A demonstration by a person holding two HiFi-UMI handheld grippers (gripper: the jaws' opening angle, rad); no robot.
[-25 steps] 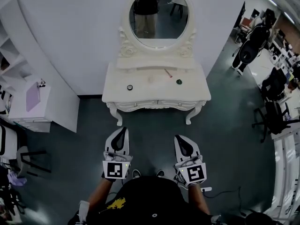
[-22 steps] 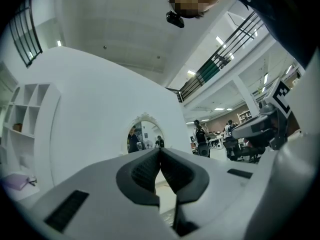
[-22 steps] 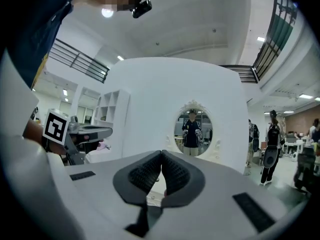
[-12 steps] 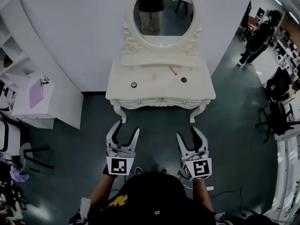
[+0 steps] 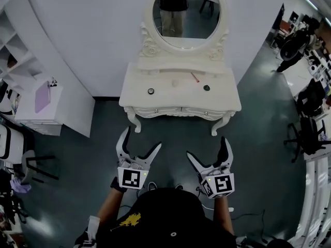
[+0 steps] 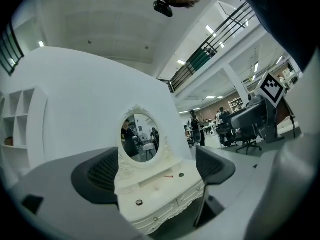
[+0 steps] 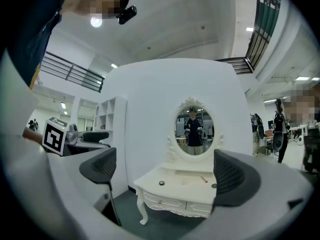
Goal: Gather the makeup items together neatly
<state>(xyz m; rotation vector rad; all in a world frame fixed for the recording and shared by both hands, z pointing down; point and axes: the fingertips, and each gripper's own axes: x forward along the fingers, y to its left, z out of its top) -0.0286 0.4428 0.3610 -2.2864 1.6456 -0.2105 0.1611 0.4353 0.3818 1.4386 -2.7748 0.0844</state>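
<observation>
Both tools have just been opening. The left tool (image 5: 140,141) and right tool (image 5: 207,148) now stand wide apart with nothing between the jaws. The makeup sits on the white surface (image 5: 170,100), straight ahead and well apart from us. The black jar (image 5: 151,91) is on the left tool's side. The red stick (image 5: 195,77), lying diagonally, and the green lid (image 5: 206,88) are on the right tool's side. We reckon we need to close in first.

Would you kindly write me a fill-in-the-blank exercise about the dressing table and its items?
The mirror above the dressing table is ____ in shape. The thin pencil lying on it is ____ in colour. In the head view, the dark round jar sits on the table's ____ side.
Missing words: oval; red; left.
</observation>
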